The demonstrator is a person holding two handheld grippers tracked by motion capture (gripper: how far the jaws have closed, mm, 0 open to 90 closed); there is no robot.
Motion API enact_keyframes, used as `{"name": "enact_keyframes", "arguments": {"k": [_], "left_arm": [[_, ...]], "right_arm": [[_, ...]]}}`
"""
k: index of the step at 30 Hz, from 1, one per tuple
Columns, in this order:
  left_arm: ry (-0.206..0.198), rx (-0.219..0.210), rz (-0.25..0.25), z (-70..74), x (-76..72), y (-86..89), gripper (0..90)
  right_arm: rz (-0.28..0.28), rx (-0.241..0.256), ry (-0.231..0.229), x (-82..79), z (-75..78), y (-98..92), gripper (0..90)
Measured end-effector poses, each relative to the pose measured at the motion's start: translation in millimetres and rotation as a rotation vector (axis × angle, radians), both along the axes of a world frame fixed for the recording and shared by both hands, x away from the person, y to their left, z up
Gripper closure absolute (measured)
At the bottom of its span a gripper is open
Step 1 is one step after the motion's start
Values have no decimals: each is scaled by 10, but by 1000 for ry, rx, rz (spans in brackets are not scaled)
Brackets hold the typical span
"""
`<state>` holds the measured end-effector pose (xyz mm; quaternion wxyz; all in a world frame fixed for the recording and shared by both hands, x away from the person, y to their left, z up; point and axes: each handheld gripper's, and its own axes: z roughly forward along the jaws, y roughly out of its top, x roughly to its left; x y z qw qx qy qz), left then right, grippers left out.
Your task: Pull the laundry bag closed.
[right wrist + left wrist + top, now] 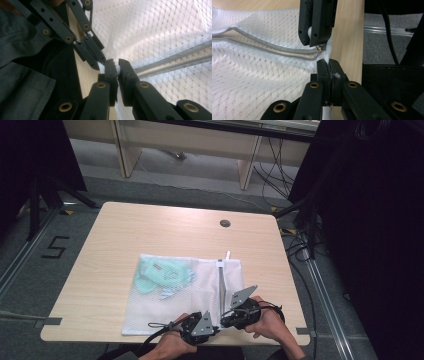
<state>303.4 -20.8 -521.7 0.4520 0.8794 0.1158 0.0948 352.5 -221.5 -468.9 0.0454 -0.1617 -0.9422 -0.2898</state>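
Left claw (329,75) is pinching the mesh bag (165,312) corner, right claw (117,68) is gripping the zipper pull (117,68) (near edge); mesh risks snagging, slipping off the surface (125,230).

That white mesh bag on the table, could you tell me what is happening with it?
A person is working the zipper of the white mesh laundry bag, which lies flat on the wooden table with pale green items inside. At the near edge, the left gripper pinches the mesh beside the zipper's end, and the right gripper is shut on the white zipper pull. The zipper looks partly open.
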Motion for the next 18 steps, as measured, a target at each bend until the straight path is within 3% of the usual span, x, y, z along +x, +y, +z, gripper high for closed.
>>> {"name": "enact_keyframes", "arguments": {"k": [2,5,11,12,14,15,17,18], "left_arm": [[-1,2,-2,-6,-3,-2,886],[-10,8,-5,-13,-7,-5,886],[1,11,-14,-5,-15,-11,888],[0,9,-12,-4,-15,-12,888],[-1,17,-17,4,-6,-1,888],[-1,19,-19,6,-4,1,888],[1,16,-20,8,-4,0,888],[1,18,-21,8,-3,1,888]], "right_arm": [[17,1,-12,25,-18,-3,861],[18,-8,20,37,-38,8,861],[4,-57,41,58,-97,10,861],[20,-56,4,83,-113,6,862],[-3,-66,27,83,-122,4,861],[32,-67,8,123,-129,0,862],[14,-64,-1,127,-137,11,862],[-11,-87,4,121,-134,11,862]]}}
